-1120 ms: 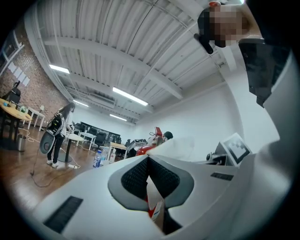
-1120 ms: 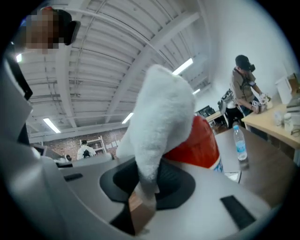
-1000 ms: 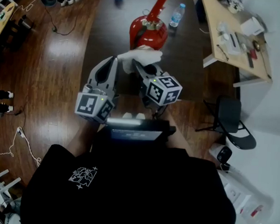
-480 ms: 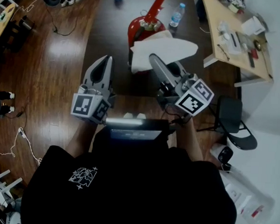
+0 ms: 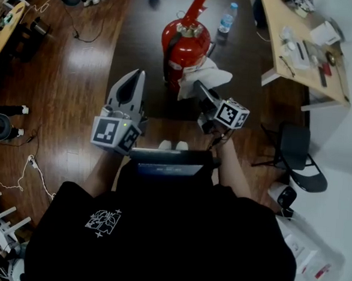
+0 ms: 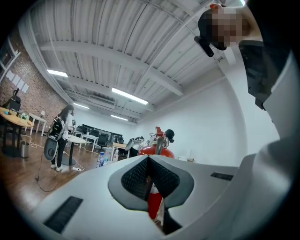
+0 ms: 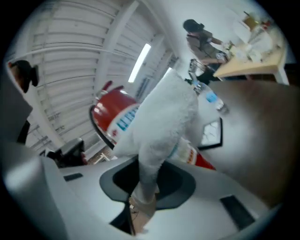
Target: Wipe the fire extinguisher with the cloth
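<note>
Red fire extinguisher [image 5: 184, 47] stands upright on the wood floor [image 5: 79, 70] ahead of the person, long axis vertical, lever on top pointing away. Right tool [image 5: 198, 85] is clamped on the white cloth [image 5: 206, 75], which is now bunched against the cylinder's right flank; half a second ago it hung spread out, further right. Left tool [image 5: 134, 74] has its jaws together, empty, left of the cylinder.

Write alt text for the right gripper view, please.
The right gripper is shut on a white cloth held in front of a red fire extinguisher, covering part of its label. A wooden table shows upper right.
</note>
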A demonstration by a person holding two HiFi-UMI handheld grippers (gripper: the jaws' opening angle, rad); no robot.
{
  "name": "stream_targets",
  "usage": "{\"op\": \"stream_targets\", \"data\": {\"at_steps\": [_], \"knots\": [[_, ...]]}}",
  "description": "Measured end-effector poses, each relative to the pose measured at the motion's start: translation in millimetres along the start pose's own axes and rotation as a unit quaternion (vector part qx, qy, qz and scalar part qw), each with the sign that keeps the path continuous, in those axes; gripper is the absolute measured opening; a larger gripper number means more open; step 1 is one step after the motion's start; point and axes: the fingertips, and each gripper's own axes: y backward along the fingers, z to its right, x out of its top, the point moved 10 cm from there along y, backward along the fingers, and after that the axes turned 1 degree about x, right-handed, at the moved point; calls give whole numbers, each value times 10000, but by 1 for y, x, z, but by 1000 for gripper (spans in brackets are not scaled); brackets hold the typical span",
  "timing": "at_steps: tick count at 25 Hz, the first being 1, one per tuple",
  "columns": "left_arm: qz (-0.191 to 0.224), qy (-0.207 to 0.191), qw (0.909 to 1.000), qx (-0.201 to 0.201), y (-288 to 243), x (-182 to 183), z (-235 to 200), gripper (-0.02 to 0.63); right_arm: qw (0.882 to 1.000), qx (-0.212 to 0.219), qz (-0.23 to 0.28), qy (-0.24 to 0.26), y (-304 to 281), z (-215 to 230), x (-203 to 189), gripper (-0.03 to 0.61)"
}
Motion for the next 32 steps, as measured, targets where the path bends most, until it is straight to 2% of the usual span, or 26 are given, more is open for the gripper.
{"op": "stream_targets", "data": {"at_steps": [2, 4, 6, 7, 8, 9, 10, 12, 13, 14, 15, 16, 17, 20, 25, 27, 29, 32], "knots": [[24, -55, 10000, 42, 0, 2, 1, 0, 9983, -418, -207, -337, 0, 40, -29, 100], [-24, -23, 10000, 43, 1, 0, 2, 0, 9984, -462, -267, -193, 5, 45, -28, 100], [-44, 9, 10000, 57, 1, -1, 2, 0, 9982, -180, -185, 538, 13, 16, 6, 100], [-47, 12, 10000, 65, 0, -2, 2, 0, 9946, 49, -106, 1030, 19, -4, 29, 100], [-67, 19, 10000, 63, 0, -3, 2, 0, 9862, 282, -42, 1633, 24, -26, 54, 100], [-86, 24, 9999, 58, -1, -4, 3, 0, 9687, 456, -41, 2439, 28, -53, 80, 100], [-83, 23, 9999, 58, -1, -5, 4, 0, 9391, 522, -120, 3395, 29, -81, 107, 100], [-20, 9, 10000, 81, -3, -4, 5, 0, 8628, 328, -426, 5026, 22, -123, 149, 101], [10, 4, 10000, 94, -4, -4, 6, 0, 8299, 149, -599, 5544, 13, -134, 164, 101], [31, 1, 9999, 104, -4, -4, 7, 0, 8035, -3, -747, 5906, 3, -139, 174, 101], [44, 1, 9999, 113, -4, -4, 8, 0, 7848, -89, -841, 6140, -8, -139, 180, 101], [48, 4, 9999, 124, -4, -4, 9, 0, 7762, -112, -863, 6245, -18, -135, 182, 101], [46, 9, 9999, 137, -3, -4, 9, 0, 7779, -110, -813, 6230, -24, -129, 182, 101], [16, 8, 9998, 174, -4, -5, 8, 0, 8062, -262, -714, 5867, -26, -94, 168, 100], [-4, -17, 9998, 188, -5, -6, 8, 0, 8263, -509, -1812, 5309, -30, -10, 90, 100], [-15, -7, 9999, 154, -8, -6, 10, 0, 8276, -613, -2376, 5048, -30, 24, 54, 100], [-27, 6, 9999, 125, -9, -7, 11, 0, 8237, -671, -2863, 4848, -28, 45, 24, 99], [-35, 17, 9999, 101, -11, -7, 11, 0, 8210, -765, -2997, 4799, -21, 50, 14, 99]]}}
